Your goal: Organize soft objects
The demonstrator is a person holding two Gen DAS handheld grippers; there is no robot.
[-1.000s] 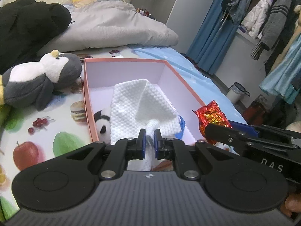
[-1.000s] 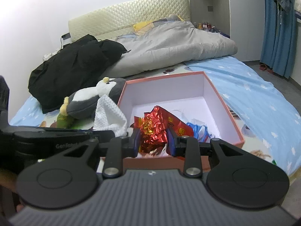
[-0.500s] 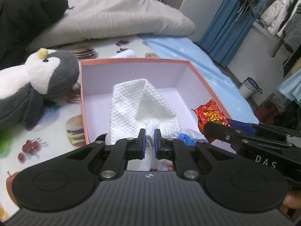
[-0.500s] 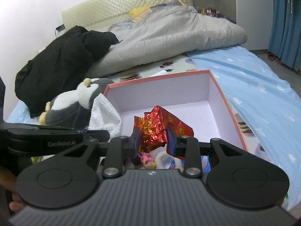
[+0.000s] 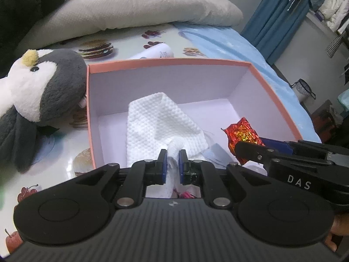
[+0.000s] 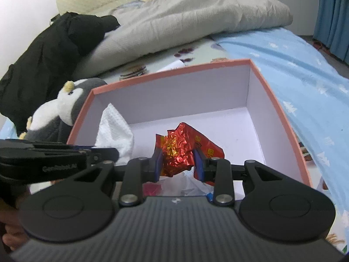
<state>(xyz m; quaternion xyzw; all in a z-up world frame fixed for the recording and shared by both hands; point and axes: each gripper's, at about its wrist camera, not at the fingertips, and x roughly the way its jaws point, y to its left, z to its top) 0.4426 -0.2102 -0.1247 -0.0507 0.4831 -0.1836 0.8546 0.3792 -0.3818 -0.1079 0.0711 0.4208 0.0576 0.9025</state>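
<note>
Left wrist: left hand-held gripper (image 5: 172, 160) pinches white cloth (image 5: 159, 122) over box (image 5: 272, 91); right hand-held gripper (image 6: 178, 160) clamps foil wrapper (image 6: 178, 150).

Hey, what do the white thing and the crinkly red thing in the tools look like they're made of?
White cloth: likely soft embossed cotton or nonwoven tissue, matte, with a dimpled waffle texture and limp drape.
Red wrapper: probably metallized foil or plastic film, glossy, with sharp creases and gold glints.

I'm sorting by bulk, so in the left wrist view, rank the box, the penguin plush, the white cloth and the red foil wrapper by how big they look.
1. pink box
2. penguin plush, partly cut off at the frame edge
3. white cloth, held by the left gripper
4. red foil wrapper, held by the right gripper

The fisheye lens enlarges near things, so true sizes stay unsure.
</note>
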